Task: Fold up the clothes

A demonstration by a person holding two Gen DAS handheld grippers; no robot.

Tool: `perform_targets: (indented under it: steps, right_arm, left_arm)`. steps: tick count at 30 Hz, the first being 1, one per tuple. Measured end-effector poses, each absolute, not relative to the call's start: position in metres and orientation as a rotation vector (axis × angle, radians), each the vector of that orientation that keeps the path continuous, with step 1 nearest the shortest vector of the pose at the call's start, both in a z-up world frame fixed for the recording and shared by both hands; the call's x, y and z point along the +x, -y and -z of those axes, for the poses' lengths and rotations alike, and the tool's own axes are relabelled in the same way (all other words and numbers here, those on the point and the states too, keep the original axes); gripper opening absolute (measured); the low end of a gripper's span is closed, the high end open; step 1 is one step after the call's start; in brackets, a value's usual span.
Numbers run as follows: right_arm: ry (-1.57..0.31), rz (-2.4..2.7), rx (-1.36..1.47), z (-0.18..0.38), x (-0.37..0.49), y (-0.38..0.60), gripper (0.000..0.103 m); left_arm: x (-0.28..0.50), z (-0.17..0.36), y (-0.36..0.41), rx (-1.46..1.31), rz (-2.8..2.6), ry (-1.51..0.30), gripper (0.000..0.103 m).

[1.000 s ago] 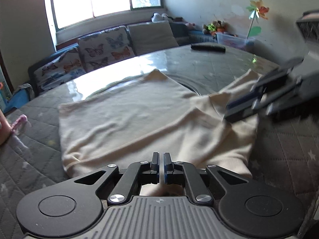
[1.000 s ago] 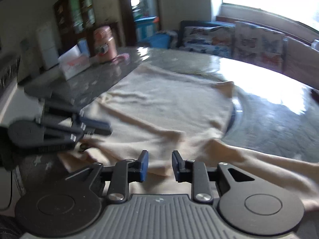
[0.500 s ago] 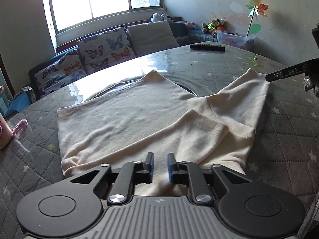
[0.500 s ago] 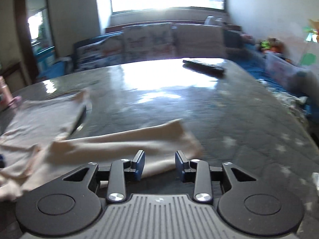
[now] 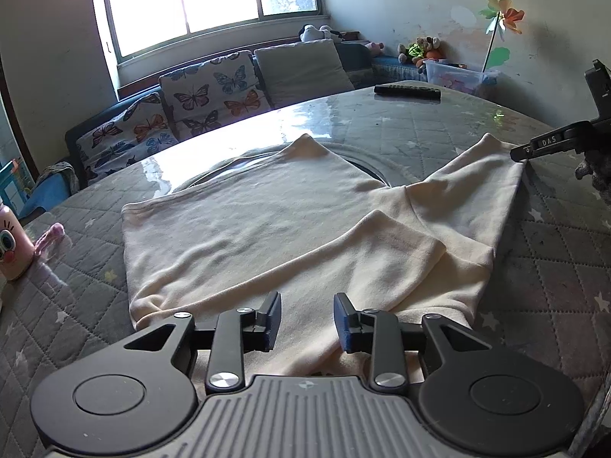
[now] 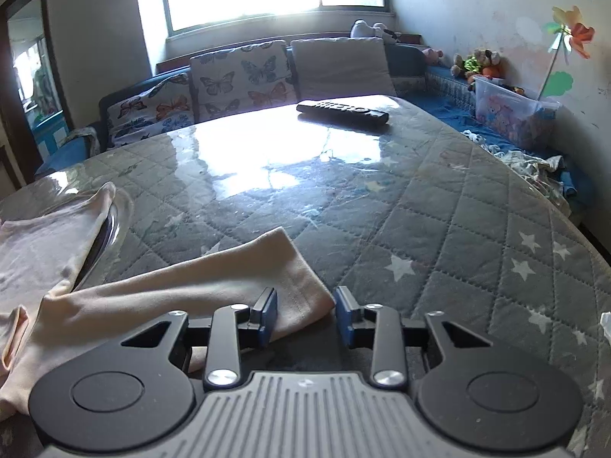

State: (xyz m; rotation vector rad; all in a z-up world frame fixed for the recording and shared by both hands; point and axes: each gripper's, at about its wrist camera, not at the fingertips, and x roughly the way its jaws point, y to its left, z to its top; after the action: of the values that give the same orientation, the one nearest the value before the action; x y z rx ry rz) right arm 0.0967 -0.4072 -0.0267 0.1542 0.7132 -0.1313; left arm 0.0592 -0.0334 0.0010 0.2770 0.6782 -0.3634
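Note:
A cream long-sleeved top (image 5: 259, 229) lies flat on the grey quilted table (image 5: 553, 274). One sleeve (image 5: 374, 259) is folded across its body; the other sleeve (image 6: 198, 286) stretches out to the right. My left gripper (image 5: 307, 320) is open, low over the top's near edge, holding nothing. My right gripper (image 6: 305, 315) is open around the cuff corner of the stretched sleeve, jaws apart and not closed on it. A finger of the right gripper shows in the left wrist view (image 5: 550, 145) at the cuff.
A black remote (image 6: 341, 112) lies at the table's far side. A pink bottle (image 5: 13, 248) stands at the left edge. A sofa with butterfly cushions (image 5: 206, 95) and a clear toy bin (image 6: 511, 118) lie beyond the table.
My left gripper has opened from shut. My right gripper swung from the top's body over to the outstretched sleeve's cuff and opened wider.

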Motion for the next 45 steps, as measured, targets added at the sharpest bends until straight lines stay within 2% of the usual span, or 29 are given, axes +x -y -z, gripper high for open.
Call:
perform_targets:
  steps: [3, 12, 23, 30, 36, 40, 41, 45]
  right_arm:
    - [-0.707, 0.133, 0.171, 0.023, 0.096, 0.410, 0.005]
    - [-0.582, -0.016, 0.142, -0.039, 0.076, 0.379, 0.004]
    - [-0.501, -0.382, 0.030, -0.109, 0.085, 0.262, 0.004]
    - [-0.513, -0.573, -0.076, -0.117, 0.094, 0.172, 0.004]
    - [-0.562, -0.708, -0.145, -0.100, 0.093, 0.109, 0.004]
    - [-0.608, -0.780, -0.149, -0.088, 0.091, 0.094, 0.006]
    - [-0.605, -0.787, -0.150, -0.089, 0.089, 0.095, 0.010]
    - [-0.615, -0.760, -0.172, -0.089, 0.086, 0.113, 0.010]
  left_arm:
    - [0.058, -0.001, 0.031, 0.273, 0.353, -0.678, 0.038]
    - [0.054, -0.003, 0.017, 0.245, 0.314, -0.669, 0.043]
    - [0.037, -0.006, -0.023, 0.181, 0.243, -0.644, 0.050]
    - [0.030, -0.003, -0.052, 0.133, 0.195, -0.642, 0.051]
    - [0.025, -0.002, -0.065, 0.111, 0.174, -0.640, 0.051]
    - [0.022, -0.002, -0.070, 0.105, 0.160, -0.638, 0.051]
    - [0.022, -0.003, -0.071, 0.105, 0.157, -0.637, 0.051]
    - [0.023, -0.007, -0.071, 0.102, 0.153, -0.627, 0.051]
